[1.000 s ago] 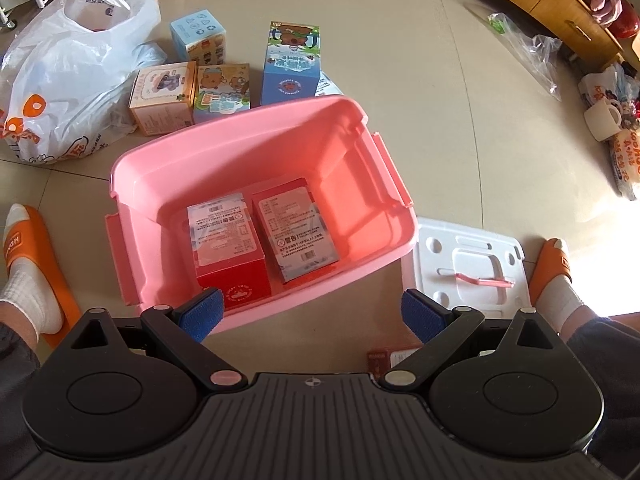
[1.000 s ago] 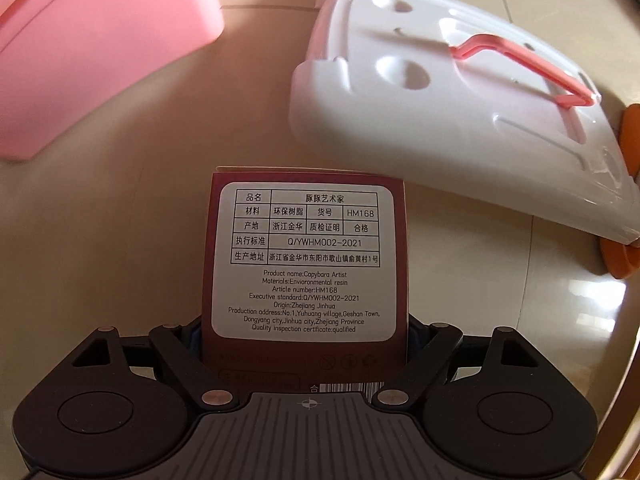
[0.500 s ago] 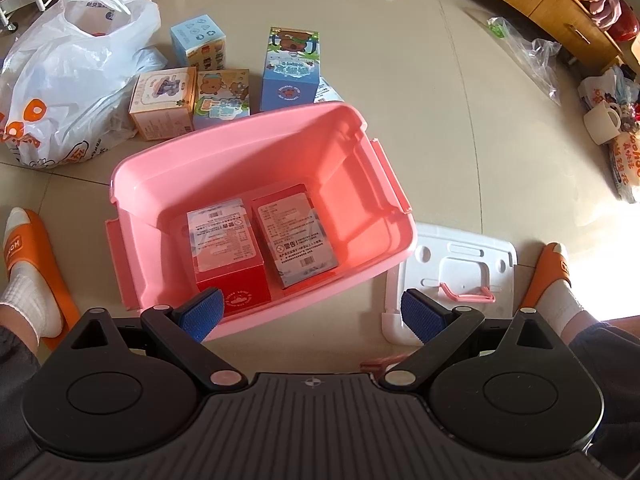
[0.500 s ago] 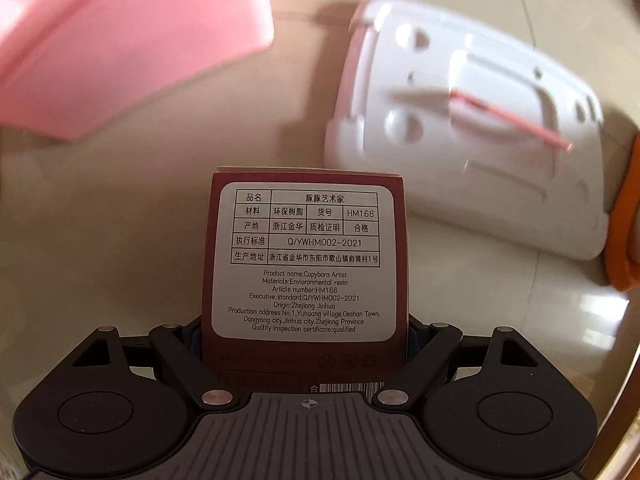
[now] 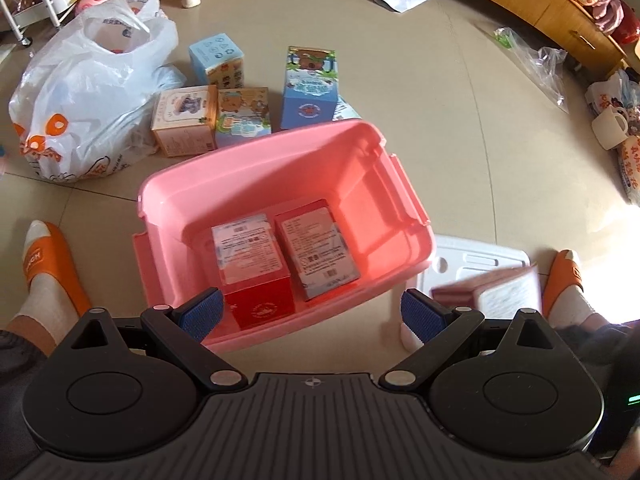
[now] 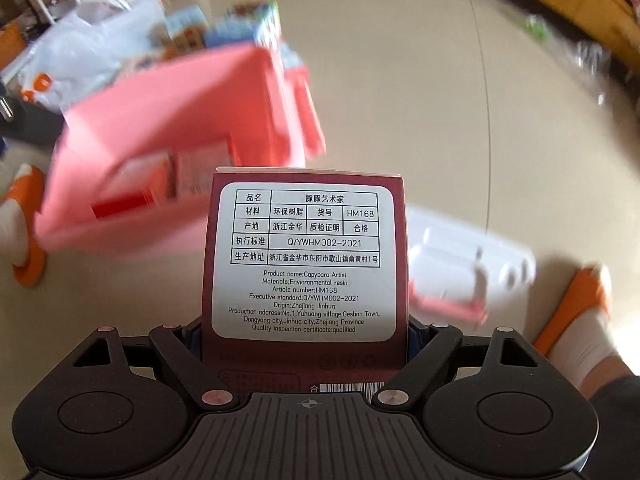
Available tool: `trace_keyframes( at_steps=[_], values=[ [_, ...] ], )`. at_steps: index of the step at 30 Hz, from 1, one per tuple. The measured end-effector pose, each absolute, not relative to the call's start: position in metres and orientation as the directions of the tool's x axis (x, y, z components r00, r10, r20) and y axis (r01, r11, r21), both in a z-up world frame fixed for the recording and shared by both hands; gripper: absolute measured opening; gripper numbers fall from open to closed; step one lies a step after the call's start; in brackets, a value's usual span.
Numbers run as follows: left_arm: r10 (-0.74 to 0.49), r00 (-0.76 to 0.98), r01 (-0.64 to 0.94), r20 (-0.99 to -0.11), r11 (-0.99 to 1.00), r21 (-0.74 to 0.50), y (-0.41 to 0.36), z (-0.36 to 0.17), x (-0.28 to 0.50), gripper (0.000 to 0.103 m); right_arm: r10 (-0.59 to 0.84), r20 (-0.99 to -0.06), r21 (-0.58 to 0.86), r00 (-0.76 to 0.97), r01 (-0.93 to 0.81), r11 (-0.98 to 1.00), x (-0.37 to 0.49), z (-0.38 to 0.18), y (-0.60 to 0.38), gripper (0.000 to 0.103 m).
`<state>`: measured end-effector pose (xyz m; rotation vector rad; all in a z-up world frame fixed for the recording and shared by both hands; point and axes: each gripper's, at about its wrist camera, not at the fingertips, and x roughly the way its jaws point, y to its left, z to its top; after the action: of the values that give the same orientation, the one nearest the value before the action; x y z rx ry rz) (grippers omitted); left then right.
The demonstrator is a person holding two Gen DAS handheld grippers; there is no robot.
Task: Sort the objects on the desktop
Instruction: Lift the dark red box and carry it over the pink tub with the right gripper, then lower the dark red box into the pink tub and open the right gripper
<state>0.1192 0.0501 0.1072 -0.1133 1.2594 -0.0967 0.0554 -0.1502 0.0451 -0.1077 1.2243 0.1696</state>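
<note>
A pink bin (image 5: 360,148) stands on the floor with two red boxes (image 5: 256,268) lying side by side inside. My left gripper (image 5: 312,316) hangs open over its near rim, holding nothing. My right gripper (image 6: 306,340) is shut on a maroon box (image 6: 306,260) with a white label, raised above the floor right of the pink bin (image 6: 168,128). The same maroon box (image 5: 488,292) shows blurred at the right of the left wrist view. Several colourful boxes (image 5: 240,116) stand beyond the bin.
The bin's white lid (image 5: 480,256) with a pink handle lies on the floor at the right. A white plastic bag (image 5: 88,92) sits far left. The person's feet in orange slippers (image 5: 44,268) flank the bin. A wooden cabinet (image 5: 560,12) and clutter line the far right.
My right gripper has lifted the maroon box off the floor and swung up toward the pink bin; the box now shows in the left wrist view. The left gripper rose slightly.
</note>
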Motion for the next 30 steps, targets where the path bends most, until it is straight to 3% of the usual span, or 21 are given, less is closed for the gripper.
trace_keyframes(
  at_steps=[9,14,30],
  values=[
    [-0.091,0.320,-0.015,-0.943,0.995,-0.101,0.065,0.110,0.119,0.098,0.091,-0.911,-0.004,0.403,-0.230,0.973,0.090,0.095,-0.129,0.081],
    [-0.067,0.317,-0.038,-0.946,0.996,-0.083,0.070,0.111,0.120,0.098,0.125,-0.898,0.015,0.421,-0.256,0.967,0.117,0.096,-0.110,0.081],
    [-0.021,0.287,-0.077,-0.958,0.996,-0.045,0.083,0.104,0.115,0.098,0.154,-0.944,0.031,0.293,-0.386,0.922,0.187,0.010,-0.031,0.082]
  ],
)
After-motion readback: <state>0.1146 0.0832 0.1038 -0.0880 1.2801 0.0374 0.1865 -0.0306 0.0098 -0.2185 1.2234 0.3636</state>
